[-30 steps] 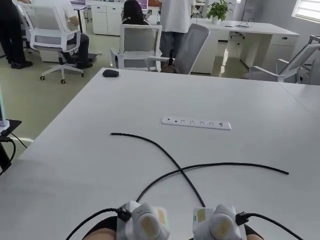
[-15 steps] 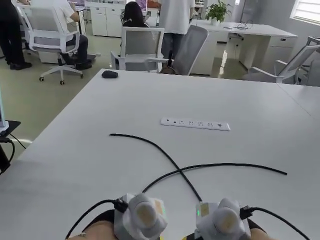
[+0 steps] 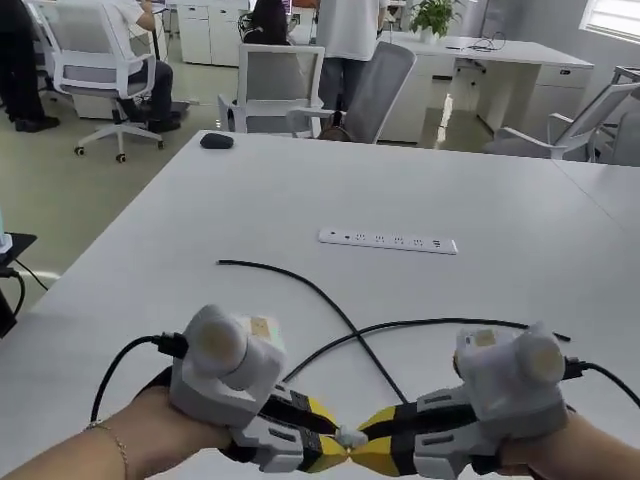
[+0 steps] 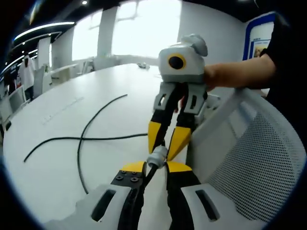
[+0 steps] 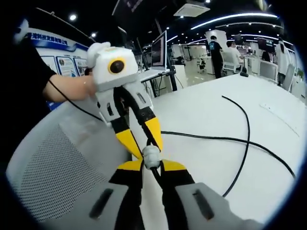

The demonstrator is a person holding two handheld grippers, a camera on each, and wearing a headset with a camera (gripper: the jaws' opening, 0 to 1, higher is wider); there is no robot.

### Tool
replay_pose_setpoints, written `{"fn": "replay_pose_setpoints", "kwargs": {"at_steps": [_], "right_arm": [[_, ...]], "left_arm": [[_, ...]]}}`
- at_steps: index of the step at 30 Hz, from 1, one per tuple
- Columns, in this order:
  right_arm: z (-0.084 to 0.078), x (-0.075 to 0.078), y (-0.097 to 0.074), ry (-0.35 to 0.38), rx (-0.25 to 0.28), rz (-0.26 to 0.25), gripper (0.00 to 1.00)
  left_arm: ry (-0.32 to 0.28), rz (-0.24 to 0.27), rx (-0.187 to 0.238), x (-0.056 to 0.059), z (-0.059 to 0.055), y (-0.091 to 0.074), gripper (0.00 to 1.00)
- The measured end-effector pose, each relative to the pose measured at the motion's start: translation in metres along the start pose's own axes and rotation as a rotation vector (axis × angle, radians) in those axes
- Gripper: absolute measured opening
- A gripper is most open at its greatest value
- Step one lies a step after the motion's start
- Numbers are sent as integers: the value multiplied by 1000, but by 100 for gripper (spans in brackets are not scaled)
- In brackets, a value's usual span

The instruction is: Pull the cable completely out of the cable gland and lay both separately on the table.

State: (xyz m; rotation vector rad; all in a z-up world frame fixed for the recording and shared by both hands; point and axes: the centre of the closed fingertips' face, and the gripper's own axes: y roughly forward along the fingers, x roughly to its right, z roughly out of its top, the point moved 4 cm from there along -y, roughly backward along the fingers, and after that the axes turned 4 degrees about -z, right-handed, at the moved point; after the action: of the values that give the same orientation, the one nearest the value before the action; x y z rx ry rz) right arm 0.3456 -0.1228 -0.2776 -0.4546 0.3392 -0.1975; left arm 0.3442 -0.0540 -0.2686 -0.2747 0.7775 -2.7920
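Barely begun: the cable gland (image 3: 349, 437) is held just off the near edge of the surface (image 3: 300, 200), left gripper (image 3: 325, 447) and right gripper (image 3: 378, 443) jaws clamped on it nose to nose, the cable (image 4: 150, 172) seemingly not yet out; pulling and laying both down remain

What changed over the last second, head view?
Both grippers moved forward from the bottom edge. The left gripper and right gripper now meet tip to tip at the cable gland, jaws closed on it from opposite sides. Earlier only their backs showed, so it is unclear whether the grip is new. The crossed cables, power strip and mouse lie as before.
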Motion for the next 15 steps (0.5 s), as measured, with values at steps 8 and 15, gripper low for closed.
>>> {"fn": "replay_pose_setpoints", "kwargs": {"at_steps": [8, 15], "right_arm": [[8, -10, -14, 122, -5, 113, 12], [16, -13, -22, 196, -7, 167, 12]], "left_arm": [[239, 69, 25, 14, 23, -10, 29], [211, 47, 96, 26, 30, -13, 27]]}}
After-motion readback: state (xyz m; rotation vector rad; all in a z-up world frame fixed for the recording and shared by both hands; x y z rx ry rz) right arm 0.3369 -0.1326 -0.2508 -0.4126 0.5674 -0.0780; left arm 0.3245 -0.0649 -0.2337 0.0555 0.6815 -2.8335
